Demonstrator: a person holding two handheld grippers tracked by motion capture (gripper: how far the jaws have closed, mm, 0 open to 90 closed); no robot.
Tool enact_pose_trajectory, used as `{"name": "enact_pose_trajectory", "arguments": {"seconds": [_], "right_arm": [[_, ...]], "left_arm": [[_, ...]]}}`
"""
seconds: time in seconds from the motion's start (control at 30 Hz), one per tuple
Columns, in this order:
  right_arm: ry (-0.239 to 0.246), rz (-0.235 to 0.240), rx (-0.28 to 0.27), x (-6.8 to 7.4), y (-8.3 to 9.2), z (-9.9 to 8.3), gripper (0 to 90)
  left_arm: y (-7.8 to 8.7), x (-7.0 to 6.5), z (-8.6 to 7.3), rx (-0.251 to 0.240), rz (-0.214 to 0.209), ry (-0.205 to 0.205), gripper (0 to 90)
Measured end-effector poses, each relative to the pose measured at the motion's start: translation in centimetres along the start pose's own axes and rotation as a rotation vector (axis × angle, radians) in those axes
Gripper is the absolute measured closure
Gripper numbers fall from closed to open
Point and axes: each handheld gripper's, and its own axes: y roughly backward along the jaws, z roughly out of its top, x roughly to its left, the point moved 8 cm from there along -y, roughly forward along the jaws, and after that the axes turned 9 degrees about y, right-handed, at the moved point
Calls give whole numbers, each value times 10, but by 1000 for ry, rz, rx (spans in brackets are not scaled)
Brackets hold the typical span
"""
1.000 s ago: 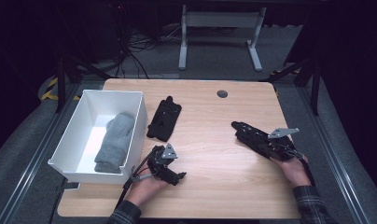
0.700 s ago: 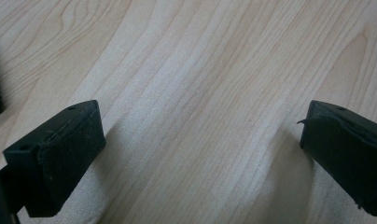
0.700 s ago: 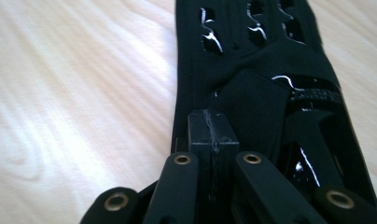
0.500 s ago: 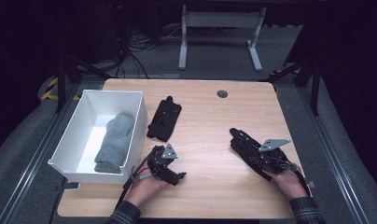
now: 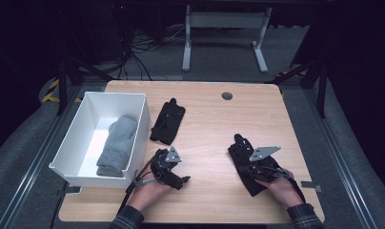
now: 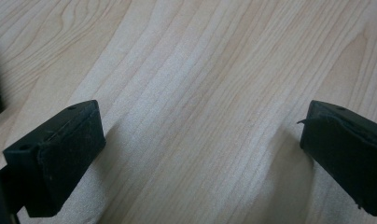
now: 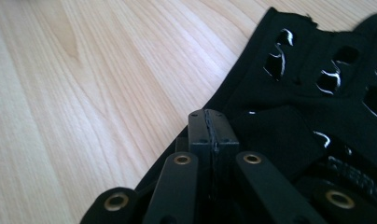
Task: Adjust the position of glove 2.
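Where the right gripper (image 5: 245,157) rests on a black fingerless glove (image 7: 317,93) at the table's (image 5: 205,119) right front, its jaws are pressed together, but whether cloth is pinched is hidden. One more black glove (image 5: 167,121) lies beside the white bin (image 5: 142,119), which holds one grey cloth (image 5: 116,145). The left gripper (image 6: 200,140) stands wide open over bare wood. No writing is legible.

- We see the worktop (image 5: 205,114) evenly lit from above, while the room beyond its far edge sinks into darkness.
- Shadows under the white bin (image 5: 93,164) stay soft and short.
- In the left gripper view, near jaws blur slightly; wood grain stays sharp.
- In the right gripper view, the black glove (image 7: 317,93) shows small glints.
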Motion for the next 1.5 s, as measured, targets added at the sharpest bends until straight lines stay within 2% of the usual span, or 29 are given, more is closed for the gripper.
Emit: {"name": "enact_pose_trajectory", "arguments": {"seconds": [0.23, 0.5, 0.57, 0.6, 0.63, 0.7, 0.73, 0.8, 0.83, 0.87, 0.9, 1.07, 1.3, 1.4, 1.47, 1.5], "right_arm": [[24, 47, -15, 13, -13, 16, 900], [53, 79, -27, 26, -24, 30, 900], [54, 75, -35, 27, -22, 31, 899], [54, 68, -45, 26, -19, 31, 881], [52, 63, -57, 25, -16, 31, 825], [44, 52, -77, 23, -12, 32, 812], [38, 43, -92, 20, -8, 32, 805], [14, -6, -124, 11, 5, 27, 727], [-13, -32, -134, 4, 11, 21, 651], [-13, -32, -134, 4, 11, 21, 651], [-26, -55, -137, -1, 14, 16, 619], [-112, -156, -131, -26, 27, -13, 416], [-168, -253, -93, -45, 33, -46, 302], [-195, -270, -76, -51, 32, -56, 246], [-212, -281, -74, -55, 31, -61, 214], [-222, -276, -79, -56, 31, -61, 199]], "left_arm": [[0, 0, 0, 0, 0, 0, 0], [0, 0, 0, 0, -1, 0, 0], [0, 0, 0, 0, 0, 0, 0], [0, 0, 0, -2, 0, -2, 1], [0, 0, 0, 0, 0, 0, 0], [0, 0, 0, 0, -1, 0, 0], [0, 0, 0, -3, 0, -2, 0], [0, 0, 0, 0, 1, 0, 0], [0, 0, 0, 0, 1, 1, 1], [0, 0, 0, 0, 2, 0, 1], [0, 0, 0, 0, 2, 0, 1], [0, 0, 0, 0, 4, 1, 1], [0, 0, 0, -3, 8, 4, 1], [0, 0, 1, -8, 16, 15, 7], [3, 0, 2, -17, 16, 20, 75], [5, 1, 3, -19, 16, 20, 168]]}}
